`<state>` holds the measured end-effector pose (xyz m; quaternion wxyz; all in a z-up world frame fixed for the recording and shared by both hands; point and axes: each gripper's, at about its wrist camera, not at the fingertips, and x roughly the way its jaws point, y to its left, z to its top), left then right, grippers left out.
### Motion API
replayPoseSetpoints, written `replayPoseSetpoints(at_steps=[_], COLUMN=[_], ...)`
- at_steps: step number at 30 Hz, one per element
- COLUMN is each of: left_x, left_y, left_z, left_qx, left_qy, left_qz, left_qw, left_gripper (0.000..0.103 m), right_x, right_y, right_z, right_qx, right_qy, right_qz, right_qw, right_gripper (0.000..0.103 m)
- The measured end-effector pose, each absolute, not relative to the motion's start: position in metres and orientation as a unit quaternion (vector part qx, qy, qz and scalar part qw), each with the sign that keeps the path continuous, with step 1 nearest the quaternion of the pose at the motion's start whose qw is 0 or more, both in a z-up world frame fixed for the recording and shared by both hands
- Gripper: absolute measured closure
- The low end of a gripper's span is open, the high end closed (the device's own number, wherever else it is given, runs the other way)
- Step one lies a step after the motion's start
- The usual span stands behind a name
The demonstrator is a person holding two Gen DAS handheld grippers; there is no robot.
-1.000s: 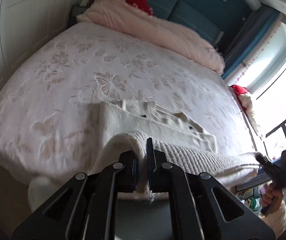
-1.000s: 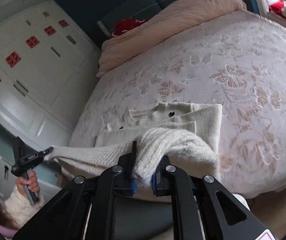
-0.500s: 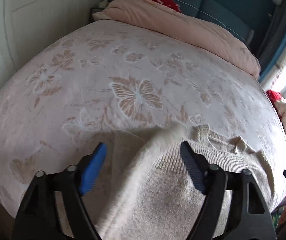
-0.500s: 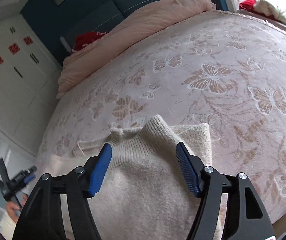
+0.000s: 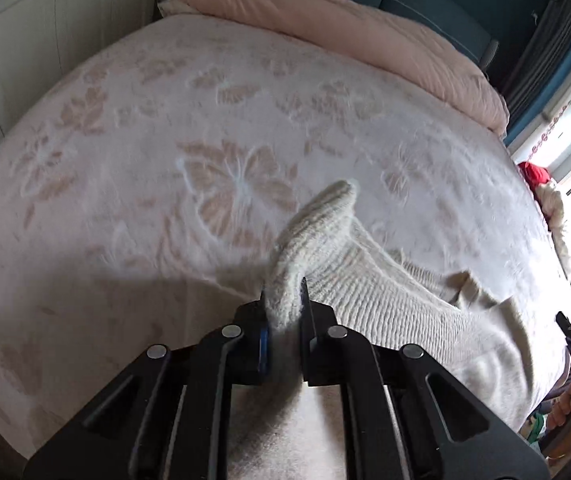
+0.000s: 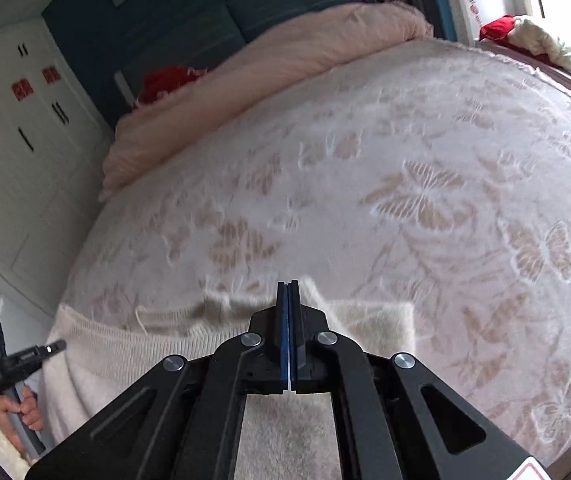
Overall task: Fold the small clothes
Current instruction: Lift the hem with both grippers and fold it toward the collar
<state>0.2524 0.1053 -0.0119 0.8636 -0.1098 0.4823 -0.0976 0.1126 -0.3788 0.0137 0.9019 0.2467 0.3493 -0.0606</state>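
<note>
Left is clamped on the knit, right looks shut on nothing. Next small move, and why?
Probably reopen the right gripper and take the nearer edge of the cream knitted sweater: its blue pads meet with no fabric between them, while the left gripper pinches a ribbed fold. Folding likely needs both corners held.

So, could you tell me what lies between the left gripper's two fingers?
In the left wrist view, the left gripper pinches a ribbed edge of the cream sweater.

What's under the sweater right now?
The cream sweater lies on the butterfly-print bedspread, which shows all around it. The left tool pinches up one ribbed fold. Anything beneath the knit is covered.
</note>
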Motion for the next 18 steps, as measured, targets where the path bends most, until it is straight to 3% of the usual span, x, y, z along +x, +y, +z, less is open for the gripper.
replayPoseSetpoints(at_steps=[2, 3, 6, 7, 8, 9, 10, 11, 12, 13, 14, 18], left_x=[0.265, 0.268, 0.27, 0.269, 0.267, 0.266, 0.265, 0.264, 0.264, 0.265, 0.264, 0.264], left_y=[0.104, 0.1, 0.092, 0.092, 0.092, 0.093, 0.093, 0.093, 0.093, 0.092, 0.092, 0.097], left_z=[-0.018, -0.025, -0.055, -0.059, -0.063, -0.066, -0.069, -0.069, -0.069, -0.067, -0.062, -0.033], left_qx=[-0.103, -0.092, -0.083, -0.088, -0.093, -0.098, -0.101, -0.1, -0.098, -0.097, -0.095, -0.09], left_qy=[0.497, 0.506, 0.531, 0.531, 0.532, 0.533, 0.534, 0.534, 0.534, 0.533, 0.527, 0.496], left_qz=[-0.094, -0.091, -0.081, -0.078, -0.076, -0.073, -0.071, -0.07, -0.069, -0.069, -0.07, -0.078], left_qw=[0.857, 0.853, 0.839, 0.839, 0.838, 0.837, 0.836, 0.837, 0.837, 0.838, 0.842, 0.86], left_gripper=[0.093, 0.093, 0.093, 0.092, 0.092, 0.092, 0.092, 0.092, 0.092, 0.092, 0.092, 0.092], right_x=[0.116, 0.12, 0.126, 0.129, 0.132, 0.136, 0.142, 0.148, 0.156, 0.161, 0.164, 0.138], right_y=[-0.398, -0.402, -0.392, -0.384, -0.375, -0.366, -0.357, -0.35, -0.343, -0.34, -0.339, -0.372], right_z=[0.007, -0.003, -0.029, -0.034, -0.038, -0.042, -0.049, -0.057, -0.069, -0.075, -0.076, -0.023], right_qx=[0.245, 0.242, 0.246, 0.238, 0.223, 0.207, 0.19, 0.178, 0.163, 0.152, 0.142, 0.209], right_qy=[0.362, 0.386, 0.431, 0.438, 0.444, 0.449, 0.457, 0.469, 0.492, 0.508, 0.513, 0.416], right_qz=[-0.078, -0.081, -0.052, -0.038, -0.033, -0.03, -0.025, -0.023, -0.023, -0.026, -0.034, -0.046], right_qw=[0.896, 0.886, 0.867, 0.866, 0.867, 0.868, 0.869, 0.865, 0.855, 0.847, 0.846, 0.884], right_gripper=[0.101, 0.092, 0.089, 0.075, 0.048, 0.039, 0.037, 0.041, 0.07, 0.091, 0.096, 0.098])
